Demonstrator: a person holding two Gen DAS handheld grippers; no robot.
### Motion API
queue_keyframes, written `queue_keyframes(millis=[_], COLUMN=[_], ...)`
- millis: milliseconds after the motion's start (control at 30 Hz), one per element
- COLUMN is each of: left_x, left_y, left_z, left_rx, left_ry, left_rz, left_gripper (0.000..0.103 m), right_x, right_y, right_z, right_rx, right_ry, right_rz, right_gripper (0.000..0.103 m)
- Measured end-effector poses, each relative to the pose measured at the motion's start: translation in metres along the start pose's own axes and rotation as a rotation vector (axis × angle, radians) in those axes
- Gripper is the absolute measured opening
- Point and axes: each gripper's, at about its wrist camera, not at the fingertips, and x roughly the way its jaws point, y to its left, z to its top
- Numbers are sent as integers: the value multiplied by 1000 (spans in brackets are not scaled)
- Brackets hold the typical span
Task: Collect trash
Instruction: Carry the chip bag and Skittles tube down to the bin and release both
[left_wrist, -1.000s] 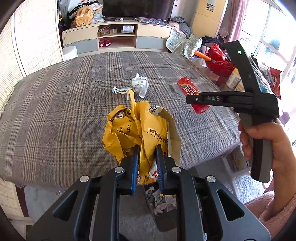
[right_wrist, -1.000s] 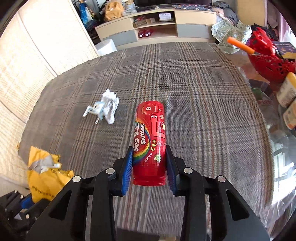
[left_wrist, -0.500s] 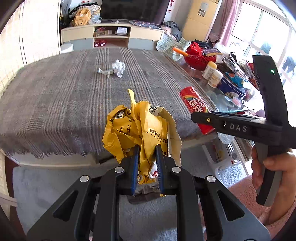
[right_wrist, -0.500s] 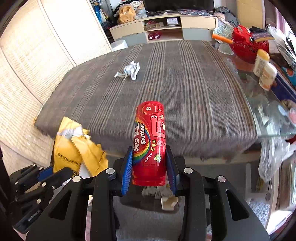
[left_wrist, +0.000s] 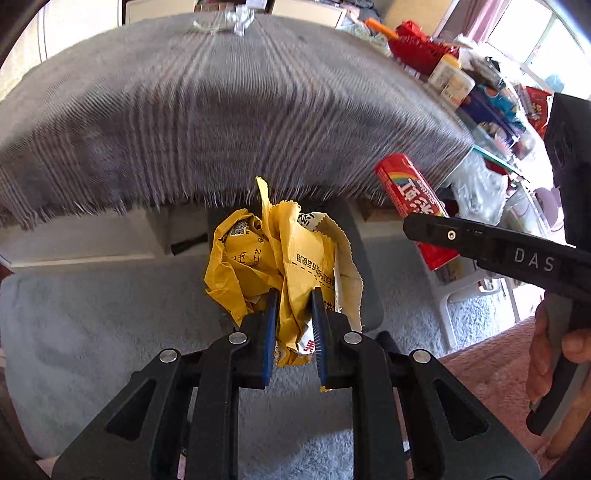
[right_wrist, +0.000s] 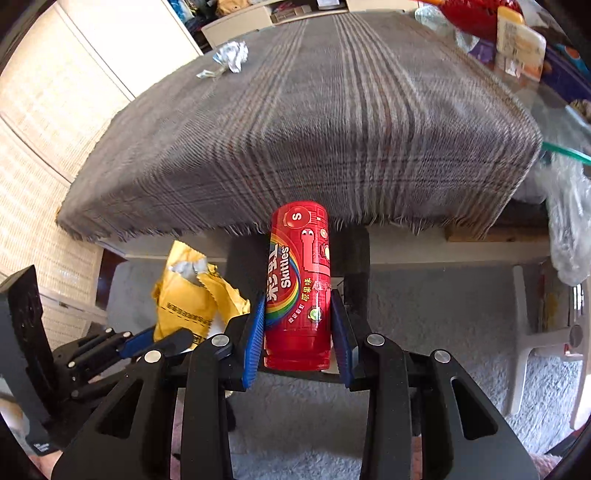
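My left gripper (left_wrist: 293, 314) is shut on a crumpled yellow paper wrapper (left_wrist: 273, 258), held in the air off the table's front edge, above a dark bin (left_wrist: 364, 258) that it mostly hides. My right gripper (right_wrist: 298, 314) is shut on a red Skittles tube (right_wrist: 298, 284), also off the table edge. In the left wrist view the tube (left_wrist: 410, 195) hangs to the right, with a hand (left_wrist: 554, 354) on the right gripper's handle. In the right wrist view the yellow wrapper (right_wrist: 192, 295) is at lower left. A crumpled white wrapper (right_wrist: 231, 55) lies far back on the table.
The table wears a grey plaid cloth (right_wrist: 314, 122) with a frayed front edge. A grey carpet (left_wrist: 92, 332) covers the floor. At the table's right end stand a red basket (left_wrist: 417, 44), bottles (left_wrist: 454, 77) and packets. A white stool's legs (right_wrist: 532, 332) are at the right.
Both grippers have pulled back from over the table and sunk to below its front edge, each still holding its item. The table now fills the upper part of both views.
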Motion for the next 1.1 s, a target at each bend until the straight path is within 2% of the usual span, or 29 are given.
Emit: queue_keyframes(millis=[233,333,433,533,567,600,700,733,767,833,933,967,1100], left_x=[41,53,61,70,73,74,78,78,78,77,71,69,60], left_y=[13,16,16,16,16,16,16,15,16,17,23,25,30], left_z=[4,5,7,9,9,10,11,12,12,11,12,12,10], left_rx=[-9,-18,-22,-24,-29,-34,-40,-42,-44,-34,-36,-38,-37], left_ry=[29,44,64,84,92,85,91,89,87,72,56,49,26], left_rz=[12,14,17,15,15,0,19,16,21,38,51,53,80], left_gripper=[16,17,17,23,24,25,29,33,42,52,58,65,84], right_x=[53,66,71,74,75,75,76,76,75,72,67,66,59], right_y=[-18,-22,-19,-20,-22,-22,-28,-30,-34,-38,-47,-49,-54], right_z=[-7,-8,-6,-1,-1,1,3,3,1,0,0,-1,-3], right_rx=[38,47,57,79,88,97,129,138,145,148,144,142,115], right_ry=[97,134,148,137,131,126,124,124,122,111,94,87,68], right_rz=[39,28,26,31,22,15,12,14,13,5,-20,-33,-104], right_gripper=[35,35,35,37,49,54,57,58,60,65,74,80,90])
